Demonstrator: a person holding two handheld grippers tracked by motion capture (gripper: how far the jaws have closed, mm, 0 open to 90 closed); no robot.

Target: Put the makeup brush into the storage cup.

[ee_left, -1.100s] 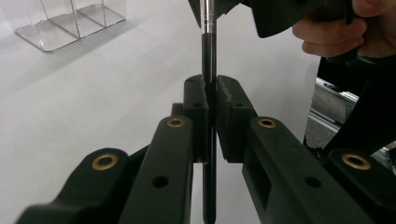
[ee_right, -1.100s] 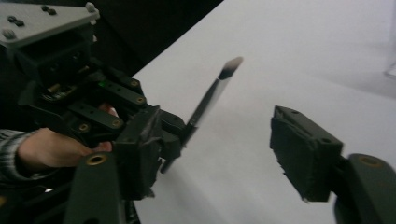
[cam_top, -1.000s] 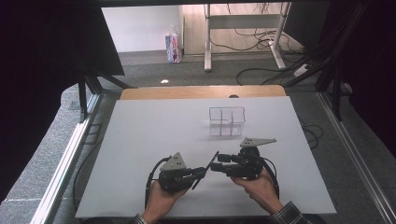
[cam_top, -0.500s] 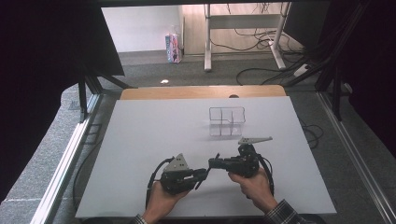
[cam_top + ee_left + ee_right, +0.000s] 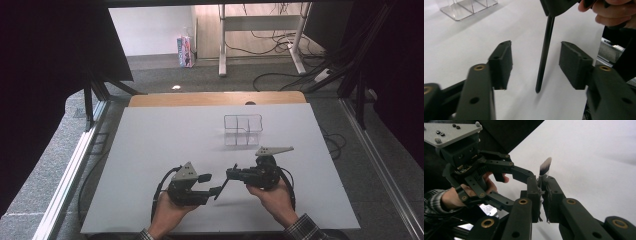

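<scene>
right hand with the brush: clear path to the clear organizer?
Probably yes. The right tongs are shut on the brush, and bare table lies between them and the organizer. The left tongs, open around the handle, touch nothing.

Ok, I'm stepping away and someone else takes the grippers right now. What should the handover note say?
Left gripper: open, jaws have just been opening; the brush handle stands between them, touching neither.
Right gripper: shut on the makeup brush just below its bristles, bristle tip poking out past the jaws.
Clear organizer: farther back on the white table, apart from both grippers, apparently empty.
Done: the brush is in the right gripper's grip alone.
Left: probably draw the left gripper clear, then carry the brush to the organizer and set it in a compartment.
</scene>
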